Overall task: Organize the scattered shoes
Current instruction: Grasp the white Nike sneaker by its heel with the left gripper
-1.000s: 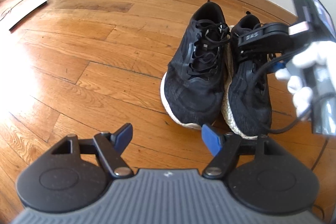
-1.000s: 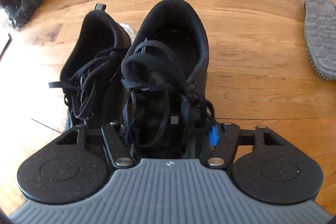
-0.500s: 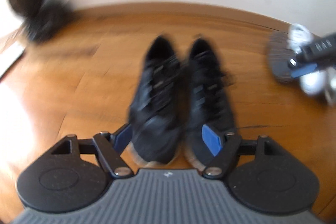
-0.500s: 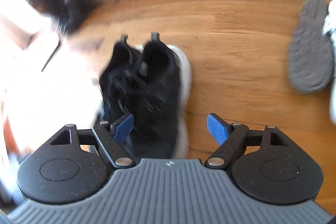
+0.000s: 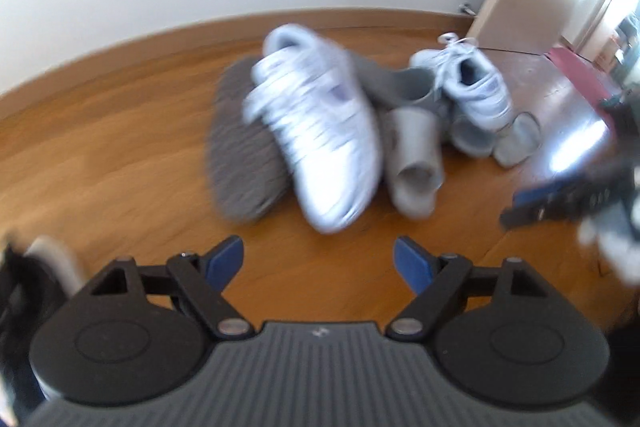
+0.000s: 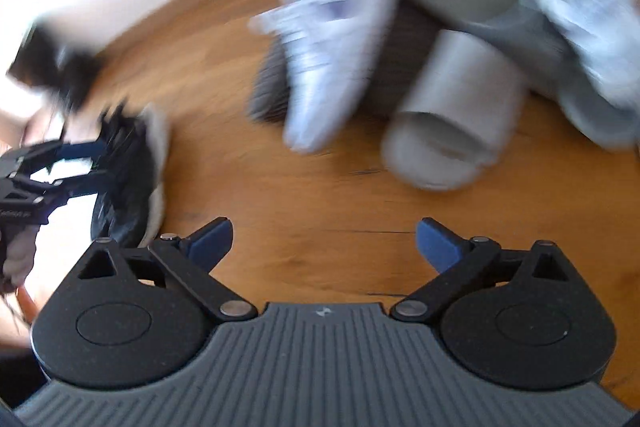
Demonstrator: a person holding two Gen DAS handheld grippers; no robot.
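both claws have just been opening and stand wide with nothing between them: left gripper [image 5: 318, 259], right gripper [image 6: 324, 239]. the black pair has gone from centre view; a jumbled heap now sits at twelve o'clock, white sneaker [image 5: 316, 123] largest, grey slide [image 5: 414, 163] smaller, so sorting likely moves on to these.

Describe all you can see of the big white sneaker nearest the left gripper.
The white sneaker is blurred. It looks like smooth leather or plastic, with white laces and a small purple mark on its side. It lies tilted, toe towards the camera, across an upturned grey ridged sole on the wooden floor. A grey slide sandal lies close on its right. No gripper touches it.
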